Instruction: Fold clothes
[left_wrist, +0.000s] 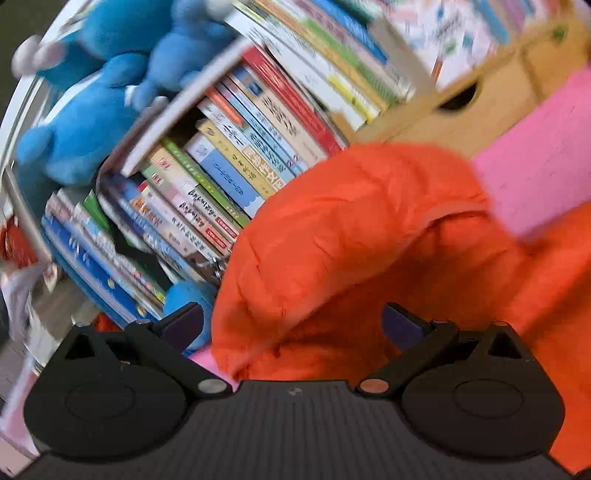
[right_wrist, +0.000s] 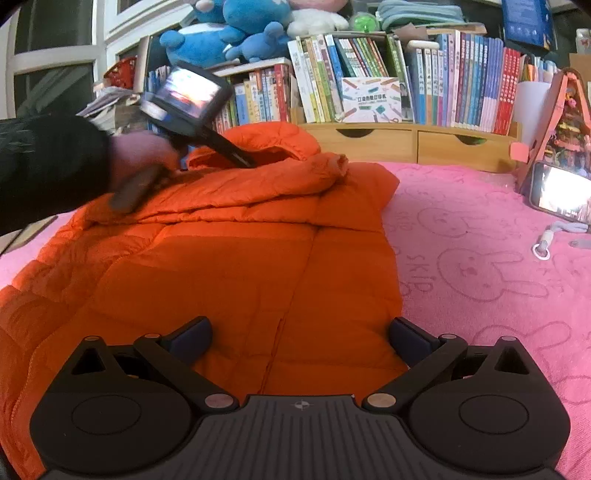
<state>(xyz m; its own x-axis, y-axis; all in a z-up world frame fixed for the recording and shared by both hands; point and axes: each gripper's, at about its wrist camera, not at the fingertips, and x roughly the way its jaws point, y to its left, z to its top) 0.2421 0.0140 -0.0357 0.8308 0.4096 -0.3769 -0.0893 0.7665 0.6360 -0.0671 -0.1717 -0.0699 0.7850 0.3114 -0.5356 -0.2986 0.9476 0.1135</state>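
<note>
An orange puffer jacket (right_wrist: 229, 266) lies spread on a pink bunny-print blanket (right_wrist: 480, 258), its hood (right_wrist: 273, 140) bunched at the far end and a sleeve folded across the top. My right gripper (right_wrist: 301, 336) hovers open over the jacket's near hem, with nothing pinched. In the right wrist view a hand (right_wrist: 140, 162) in a dark sleeve holds my left gripper (right_wrist: 245, 160) tilted down at the hood. The left wrist view is blurred and tilted; there my left gripper (left_wrist: 293, 325) stands open with the hood (left_wrist: 351, 229) just ahead of its fingers.
A wooden drawer unit (right_wrist: 406, 144) with rows of books (right_wrist: 461, 81) runs along the far edge. Blue plush toys (right_wrist: 229, 37) sit on top at the left. A lit phone (right_wrist: 557, 192) on a stand and a white cable (right_wrist: 543, 247) lie at the right.
</note>
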